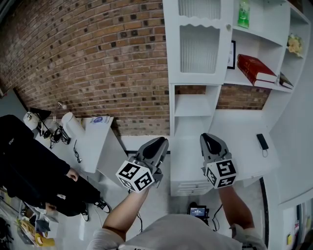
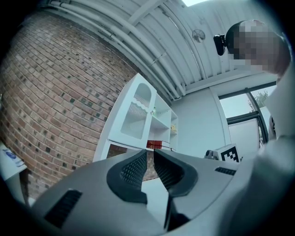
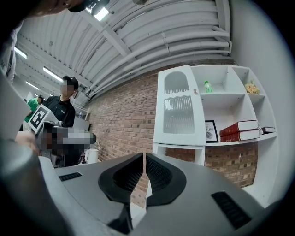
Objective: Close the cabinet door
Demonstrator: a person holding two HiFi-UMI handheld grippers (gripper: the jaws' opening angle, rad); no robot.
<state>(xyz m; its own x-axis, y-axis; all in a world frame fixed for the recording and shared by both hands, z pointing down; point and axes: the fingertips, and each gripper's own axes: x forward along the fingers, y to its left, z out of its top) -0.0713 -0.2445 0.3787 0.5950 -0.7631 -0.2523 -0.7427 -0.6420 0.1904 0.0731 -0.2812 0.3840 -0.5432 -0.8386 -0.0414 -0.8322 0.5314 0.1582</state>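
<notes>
Brick wall backs a white shelf unit in the head view; the cabinet door, white with a ribbed pane, sits at its upper left, beside open shelves holding a red book and a green bottle. You hold the left gripper and the right gripper side by side below it, well apart from the door. Left gripper view: your jaws are all but closed, with a sliver of gap and nothing between them; the door lies beyond. Right gripper view: your jaws meet at the tips, empty, and the door stands ahead. Whether the door is fully closed cannot be told.
</notes>
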